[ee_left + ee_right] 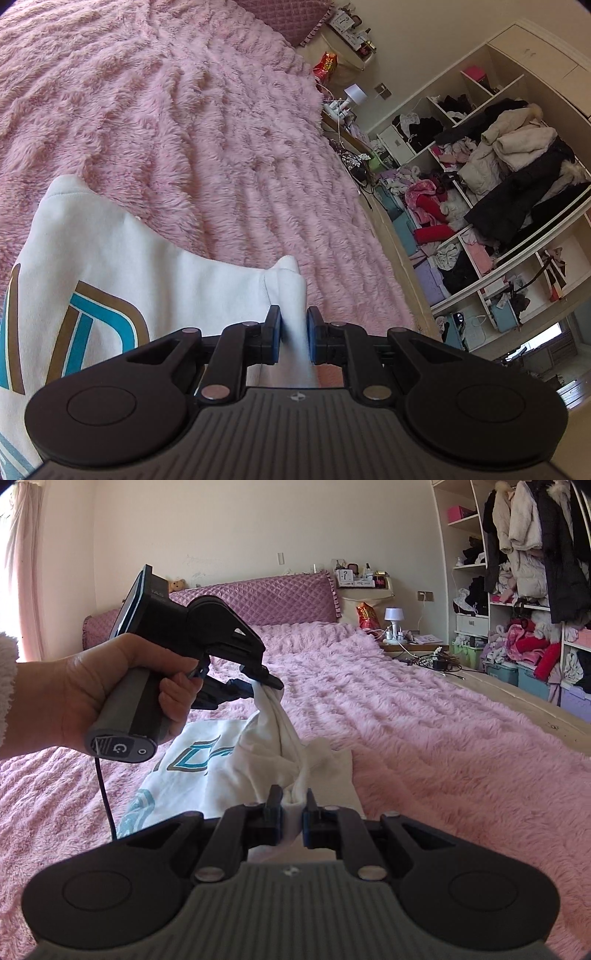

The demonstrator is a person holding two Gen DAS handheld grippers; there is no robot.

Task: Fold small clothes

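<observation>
A small white garment (122, 266) with a teal and brown print lies partly on the pink fluffy bed. My left gripper (293, 325) is shut on a bunched edge of its cloth, which sticks up between the blue pads. In the right wrist view the same white garment (258, 768) hangs between both tools. My right gripper (292, 805) is shut on a fold of it close to the camera. The left gripper (264, 686), held in a person's hand (92, 694), pinches another corner higher up and lifts it off the bed.
The pink fluffy blanket (424, 731) covers the bed, with a purple quilted headboard (258, 598) behind. To the right stand a nightstand with a small lamp (393, 618) and cables, and open wardrobe shelves (517, 590) crammed with clothes and storage boxes.
</observation>
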